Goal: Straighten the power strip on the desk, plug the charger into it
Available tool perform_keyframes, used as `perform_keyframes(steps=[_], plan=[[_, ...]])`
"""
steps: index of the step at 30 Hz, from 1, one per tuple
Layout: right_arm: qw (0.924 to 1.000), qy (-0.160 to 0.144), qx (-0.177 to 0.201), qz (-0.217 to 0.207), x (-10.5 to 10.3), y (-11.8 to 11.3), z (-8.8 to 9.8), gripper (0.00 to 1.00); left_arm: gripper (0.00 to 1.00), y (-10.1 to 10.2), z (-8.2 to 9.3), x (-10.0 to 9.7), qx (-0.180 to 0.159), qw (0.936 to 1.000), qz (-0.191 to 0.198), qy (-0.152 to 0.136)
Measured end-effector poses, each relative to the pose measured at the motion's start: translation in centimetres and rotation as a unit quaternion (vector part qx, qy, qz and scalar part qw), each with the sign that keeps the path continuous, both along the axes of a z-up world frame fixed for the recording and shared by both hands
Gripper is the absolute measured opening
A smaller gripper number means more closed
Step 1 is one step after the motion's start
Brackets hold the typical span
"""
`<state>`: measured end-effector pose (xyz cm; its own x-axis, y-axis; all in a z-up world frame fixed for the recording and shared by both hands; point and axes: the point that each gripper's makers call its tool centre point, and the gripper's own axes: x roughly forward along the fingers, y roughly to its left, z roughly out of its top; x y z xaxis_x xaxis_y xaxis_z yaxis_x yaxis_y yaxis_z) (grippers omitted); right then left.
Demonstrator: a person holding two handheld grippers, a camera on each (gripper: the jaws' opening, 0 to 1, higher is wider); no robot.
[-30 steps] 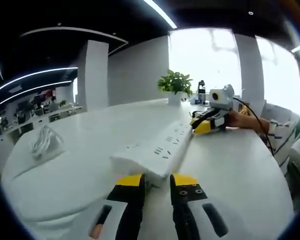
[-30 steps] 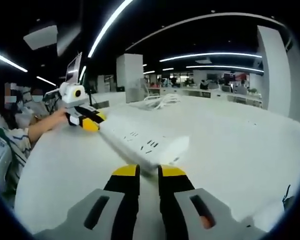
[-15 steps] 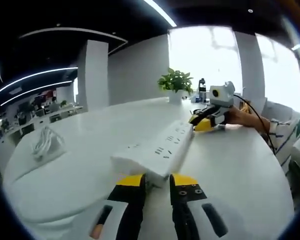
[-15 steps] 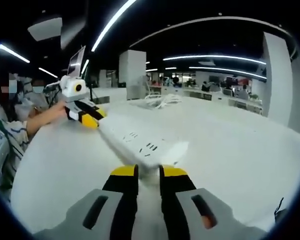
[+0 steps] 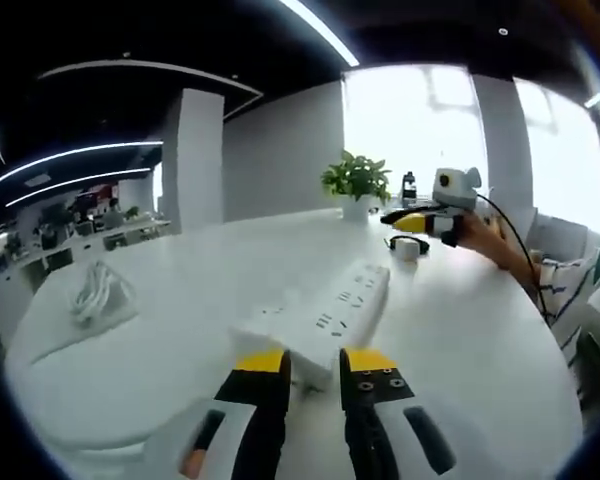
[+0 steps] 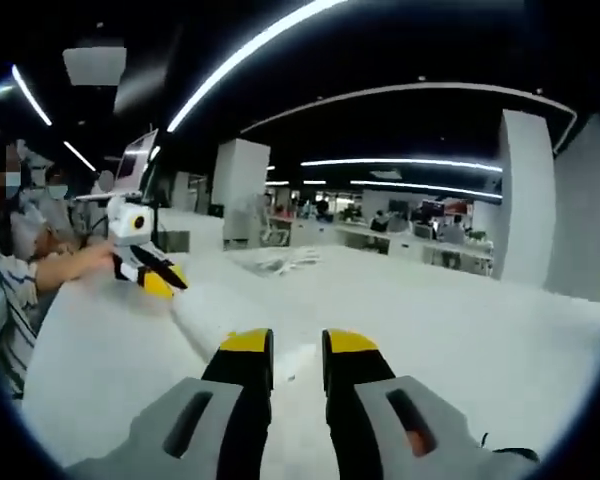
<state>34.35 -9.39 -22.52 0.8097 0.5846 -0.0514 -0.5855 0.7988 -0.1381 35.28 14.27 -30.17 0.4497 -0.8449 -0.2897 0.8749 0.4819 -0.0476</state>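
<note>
Open-plan office, dark ceiling w/ long curved light strips. Big bright windows behind a potted plant. White square pillar mid-room; another pillar on the far side. Rows of desks in bkgd, lit overhead.

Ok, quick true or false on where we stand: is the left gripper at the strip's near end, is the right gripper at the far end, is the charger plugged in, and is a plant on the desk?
1. The left gripper is at the near end of the power strip. True.
2. The right gripper grips the strip's far end. False: it is lifted clear of it.
3. A charger is plugged into the strip. False: its visible sockets are empty.
4. A potted plant stands on the desk. True.
</note>
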Motion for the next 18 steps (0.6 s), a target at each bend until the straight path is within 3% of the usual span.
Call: perform_keyframes(steps=[6,12,18], plan=[[0.9989,-0.02,0.01,-0.04,0.5,-3.3,1.9,0.18,0.19,0.2,1.0,0.1,-0.015,0.9998,0.005,-0.01],[0.9953,-0.013,0.042,-0.086,0.7,-7.3,2.5,0.18,0.19,0.4,1.4,0.4,-0.023,0.9996,0.008,-0.01],[0.9887,-0.011,0.005,-0.149,0.2,-12.1,1.8,0.19,0.19,0.3,1.7,0.3,-0.027,0.9995,0.006,-0.013]])
